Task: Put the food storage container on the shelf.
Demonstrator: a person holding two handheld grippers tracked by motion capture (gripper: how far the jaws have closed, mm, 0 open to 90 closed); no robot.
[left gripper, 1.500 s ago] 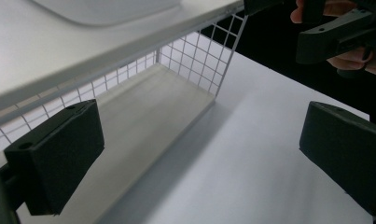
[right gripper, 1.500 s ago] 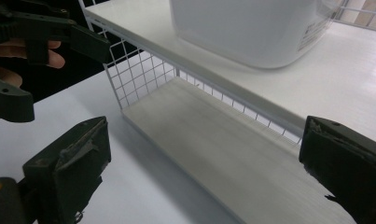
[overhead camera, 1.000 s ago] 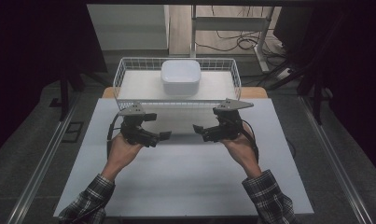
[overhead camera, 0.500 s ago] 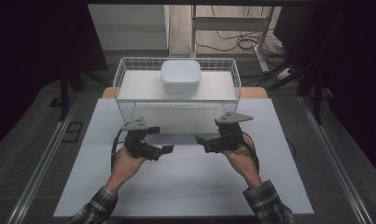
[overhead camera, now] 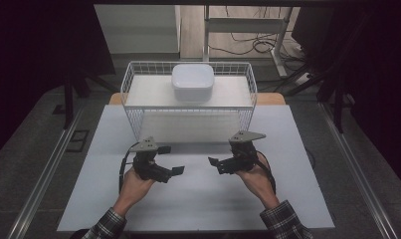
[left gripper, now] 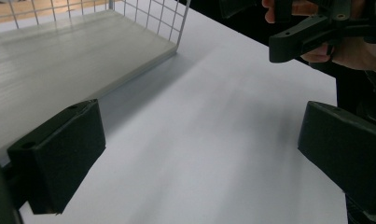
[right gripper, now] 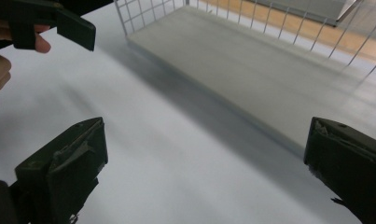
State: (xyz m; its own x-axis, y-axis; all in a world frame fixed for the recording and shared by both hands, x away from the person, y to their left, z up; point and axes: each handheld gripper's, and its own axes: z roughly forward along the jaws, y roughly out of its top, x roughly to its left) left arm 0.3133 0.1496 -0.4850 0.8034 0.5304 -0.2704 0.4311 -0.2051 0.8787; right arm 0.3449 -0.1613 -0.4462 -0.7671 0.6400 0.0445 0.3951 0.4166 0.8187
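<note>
In the high view a person holds both black grippers over the white table top (overhead camera: 198, 199), in front of a white wire basket (overhead camera: 188, 107). A white lidded container (overhead camera: 192, 82) sits in the basket toward its far side. My left gripper (overhead camera: 172, 160) is open and holds nothing. My right gripper (overhead camera: 219, 162) faces it, also open and holding nothing. In the left gripper view my left gripper (left gripper: 199, 154) has its jaws spread wide over bare table, with the right gripper (left gripper: 316, 32) at the upper right. In the right gripper view my right gripper (right gripper: 204, 163) is spread wide too.
The basket's wire wall (left gripper: 143, 18) and pale floor panel (right gripper: 251, 60) lie just ahead of both grippers. The left gripper (right gripper: 59, 23) and a hand appear at the upper left of the right gripper view. Grey floor and metal rails (overhead camera: 49, 164) flank the table.
Both hands have drawn back from the basket toward the person's side of the table, and the grippers sit lower in the high view. Both stay open.
</note>
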